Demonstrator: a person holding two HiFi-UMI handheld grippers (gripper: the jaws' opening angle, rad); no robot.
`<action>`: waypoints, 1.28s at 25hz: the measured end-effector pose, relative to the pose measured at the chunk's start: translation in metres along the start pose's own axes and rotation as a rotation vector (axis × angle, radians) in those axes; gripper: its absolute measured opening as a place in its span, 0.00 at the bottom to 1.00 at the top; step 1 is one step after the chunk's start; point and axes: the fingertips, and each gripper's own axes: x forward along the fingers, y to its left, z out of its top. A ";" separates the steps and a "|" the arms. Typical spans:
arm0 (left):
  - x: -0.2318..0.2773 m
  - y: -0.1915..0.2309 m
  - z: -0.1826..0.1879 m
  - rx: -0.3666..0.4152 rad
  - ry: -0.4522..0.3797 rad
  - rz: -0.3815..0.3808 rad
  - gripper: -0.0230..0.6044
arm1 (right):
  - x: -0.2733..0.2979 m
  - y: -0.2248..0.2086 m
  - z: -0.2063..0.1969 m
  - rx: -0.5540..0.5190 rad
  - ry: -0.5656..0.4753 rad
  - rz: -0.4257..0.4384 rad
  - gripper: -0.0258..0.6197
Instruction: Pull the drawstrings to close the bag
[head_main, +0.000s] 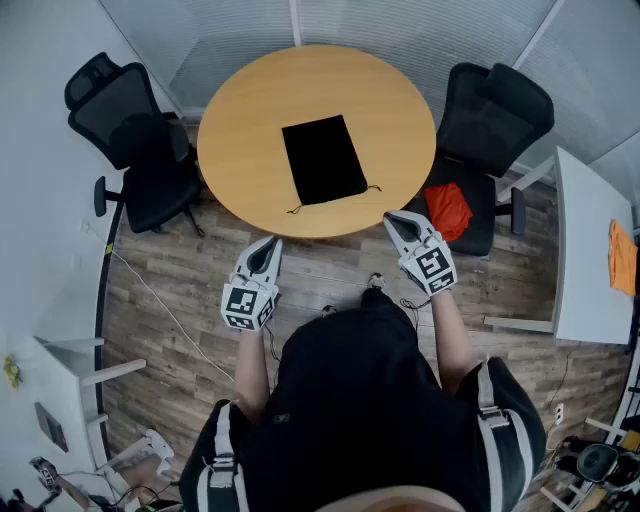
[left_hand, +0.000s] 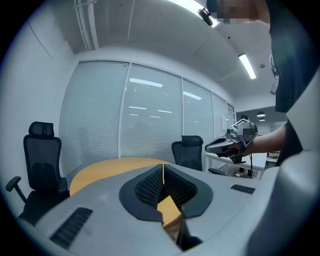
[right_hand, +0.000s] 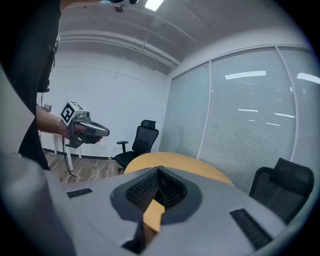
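Observation:
A flat black drawstring bag (head_main: 322, 160) lies in the middle of the round wooden table (head_main: 240, 110), its mouth toward me with thin cords (head_main: 296, 208) trailing at both near corners. My left gripper (head_main: 266, 248) hovers off the table's near edge, left of the bag, shut and empty. On the other side my right gripper (head_main: 397, 223) hangs just short of the near edge, also shut with nothing in it. In the left gripper view the jaws (left_hand: 163, 172) meet over the table edge. The right gripper view shows its jaws (right_hand: 159, 175) pressed together.
A black office chair (head_main: 135, 140) stands left of the table and another (head_main: 490, 140) at the right, with an orange cloth (head_main: 449, 210) on its seat. A white desk (head_main: 590, 250) runs along the right. Wood floor lies between me and the table.

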 end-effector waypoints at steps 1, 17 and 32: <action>-0.001 -0.001 0.000 -0.008 -0.004 0.005 0.07 | -0.003 0.001 0.000 -0.003 0.002 0.005 0.13; -0.013 -0.015 -0.011 0.010 0.028 -0.013 0.07 | -0.021 0.014 -0.014 0.039 -0.005 -0.013 0.13; -0.032 0.000 -0.017 0.003 0.023 -0.007 0.07 | -0.007 0.052 -0.006 0.016 0.009 0.096 0.13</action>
